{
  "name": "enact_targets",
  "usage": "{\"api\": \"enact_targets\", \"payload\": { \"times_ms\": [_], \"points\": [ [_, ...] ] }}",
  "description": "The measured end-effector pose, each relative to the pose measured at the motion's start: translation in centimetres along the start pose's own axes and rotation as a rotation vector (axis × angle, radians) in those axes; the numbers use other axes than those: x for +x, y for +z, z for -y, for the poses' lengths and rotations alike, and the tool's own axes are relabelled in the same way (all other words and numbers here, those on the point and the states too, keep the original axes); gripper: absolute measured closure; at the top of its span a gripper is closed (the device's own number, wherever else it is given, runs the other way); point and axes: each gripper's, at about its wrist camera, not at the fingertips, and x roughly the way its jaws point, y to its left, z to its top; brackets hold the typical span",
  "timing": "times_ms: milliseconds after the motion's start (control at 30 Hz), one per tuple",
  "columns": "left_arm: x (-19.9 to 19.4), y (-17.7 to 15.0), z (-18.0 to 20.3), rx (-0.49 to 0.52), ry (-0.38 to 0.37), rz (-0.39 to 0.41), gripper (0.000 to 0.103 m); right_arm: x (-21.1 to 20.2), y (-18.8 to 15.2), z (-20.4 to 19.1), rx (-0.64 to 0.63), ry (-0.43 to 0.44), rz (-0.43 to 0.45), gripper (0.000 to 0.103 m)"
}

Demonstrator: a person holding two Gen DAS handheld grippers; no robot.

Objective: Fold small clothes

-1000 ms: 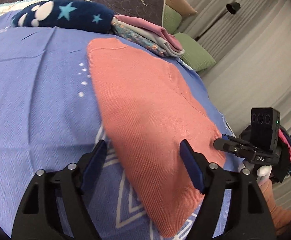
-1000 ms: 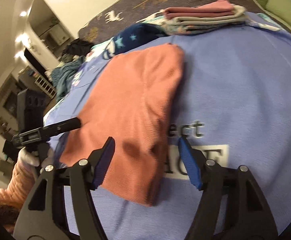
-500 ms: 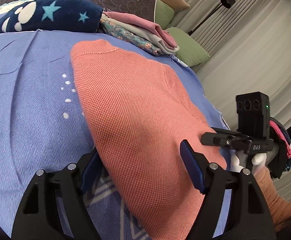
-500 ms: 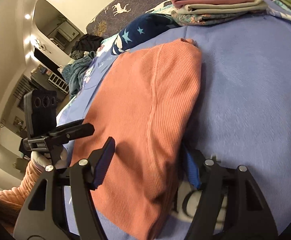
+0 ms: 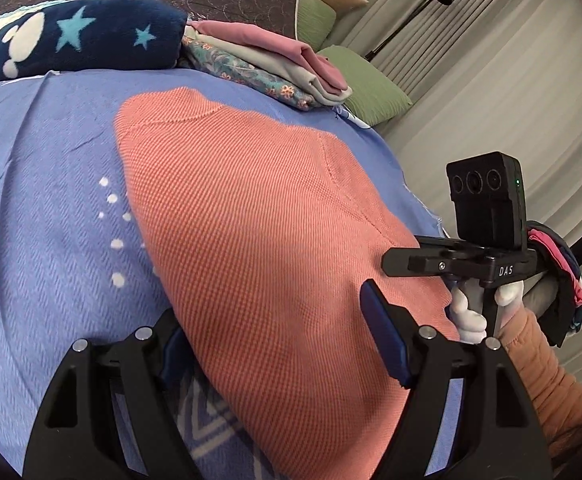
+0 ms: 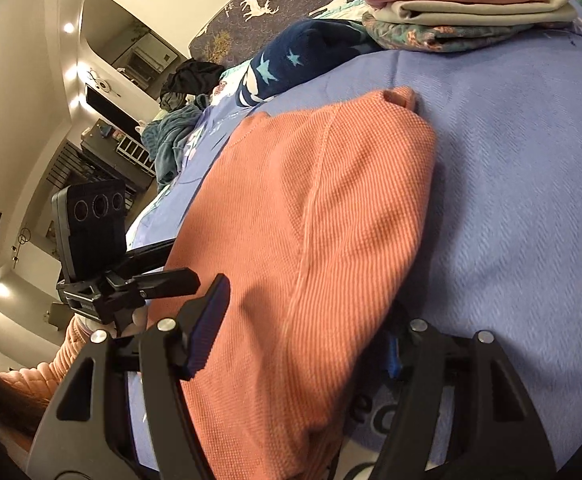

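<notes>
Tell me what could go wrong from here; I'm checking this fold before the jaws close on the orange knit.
1. Each gripper straddles a side of the orange knit top with one finger under it, so closing may pinch the blue blanket too.
2. The left gripper and right gripper sit at different spots along the edges; uneven lifting may skew the fold.
3. The folded stack lies close beyond, so a long forward flip could disturb it.
</notes>
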Motion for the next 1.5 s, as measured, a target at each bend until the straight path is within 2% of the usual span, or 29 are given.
{"api": "enact_targets", "payload": {
  "times_ms": [300, 400, 500, 567, 667, 800, 867, 1067, 1300, 1500],
  "points": [
    [0.9, 1.0, -0.1, 0.019, -0.007, -0.007, 0.027, 0.5, 0.6, -0.2, -0.033, 0.008, -0.002, 0.037],
    [1.1, 1.3, 0.0, 0.027, -0.002, -0.01, 0.027, 0.7, 0.7, -0.4, -0.051, -0.015, -0.001, 0.042],
    [1.3, 1.7, -0.1, 0.033, 0.021, -0.012, 0.037, 0.8, 1.1, -0.2, -0.036, -0.035, -0.003, 0.053],
    [1.4, 2.1, -0.5, 0.021, 0.036, -0.008, 0.051, 0.9, 1.3, -0.1, -0.021, -0.039, -0.005, 0.06],
    [1.3, 2.3, -1.0, 0.002, 0.033, 0.003, 0.061, 0.7, 1.1, -0.3, -0.019, -0.064, 0.006, 0.064],
    [0.8, 1.8, 1.5, 0.111, 0.154, 0.032, 0.068, 0.5, 0.6, -2.3, -0.066, -0.155, 0.037, 0.071],
    [0.1, 1.6, 2.8, 0.151, 0.199, 0.055, 0.073, 0.0, 0.3, -3.7, -0.101, -0.19, 0.065, 0.079],
    [-4.5, 0.8, 7.5, 0.244, 0.248, 0.166, 0.076, -4.3, -1.5, -9.2, -0.229, -0.233, 0.217, 0.081],
    [-9.3, 0.7, 13.7, 0.353, 0.249, 0.294, 0.076, -10.7, -3.7, -14.0, -0.314, -0.254, 0.406, 0.081],
    [-10.6, 2.3, 18.2, 0.436, 0.236, 0.363, 0.076, -15.7, -4.5, -16.5, -0.378, -0.293, 0.52, 0.081]
  ]
}}
